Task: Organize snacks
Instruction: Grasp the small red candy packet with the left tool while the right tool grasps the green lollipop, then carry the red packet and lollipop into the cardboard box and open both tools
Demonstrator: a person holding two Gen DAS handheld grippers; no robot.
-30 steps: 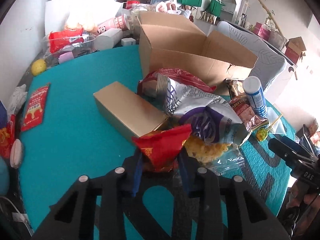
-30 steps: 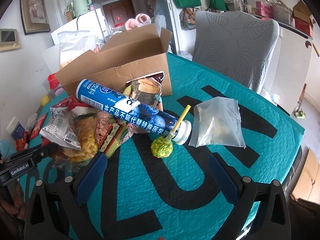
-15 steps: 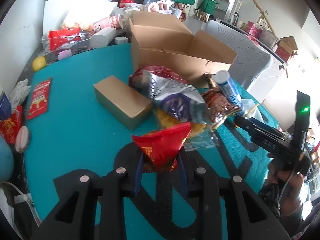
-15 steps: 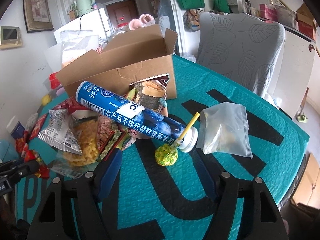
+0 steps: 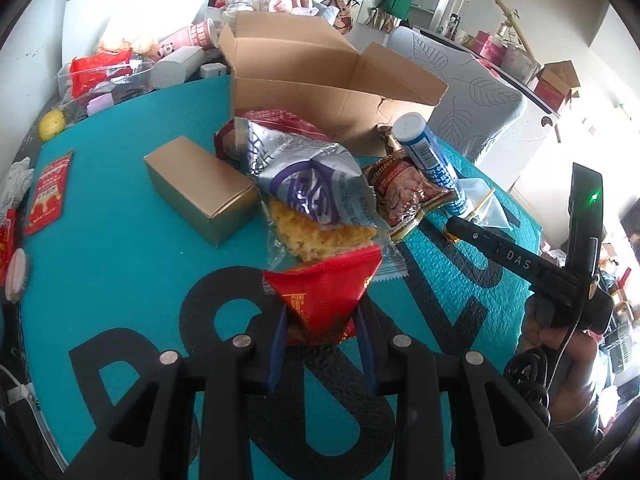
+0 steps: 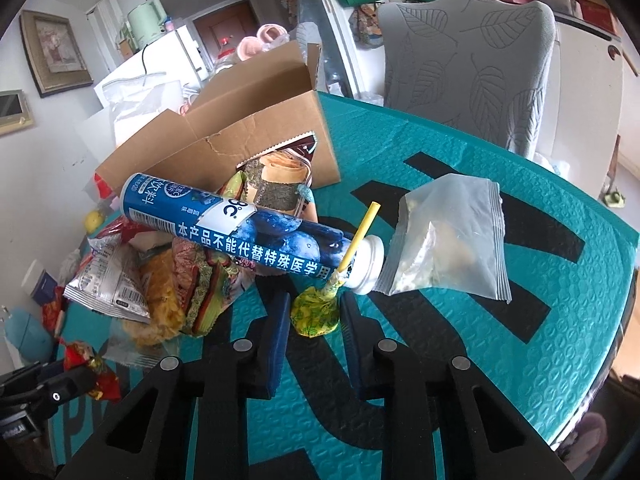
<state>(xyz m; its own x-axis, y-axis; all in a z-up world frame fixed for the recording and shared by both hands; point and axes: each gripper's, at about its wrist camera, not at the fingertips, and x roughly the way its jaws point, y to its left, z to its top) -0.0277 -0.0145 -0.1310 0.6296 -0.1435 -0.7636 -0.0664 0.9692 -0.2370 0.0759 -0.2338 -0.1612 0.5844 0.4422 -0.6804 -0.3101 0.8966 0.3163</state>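
My left gripper (image 5: 320, 312) is shut on a red snack packet (image 5: 324, 288), held just above the teal mat in front of the snack pile. My right gripper (image 6: 314, 314) has its jaws closing on a yellow-green wrapped lollipop (image 6: 316, 318), and the blue pads press on both its sides. Its yellow stick leans on the cap of a blue tube (image 6: 248, 232). An open cardboard box (image 5: 320, 76) stands behind the pile. In the left wrist view the right gripper's tip (image 5: 454, 226) sits beside the tube.
The pile holds a silver-purple bag (image 5: 312, 184), a clear pack of yellow crisps (image 5: 316, 236) and a nut packet (image 5: 404, 192). A gold box (image 5: 200, 188) lies to its left. A clear pouch (image 6: 448, 240) lies right of the tube. Clutter lines the table's far edge.
The right jaws have come in from wide open onto the lollipop. My left gripper has drawn the red packet back from the pile, towards the near edge.
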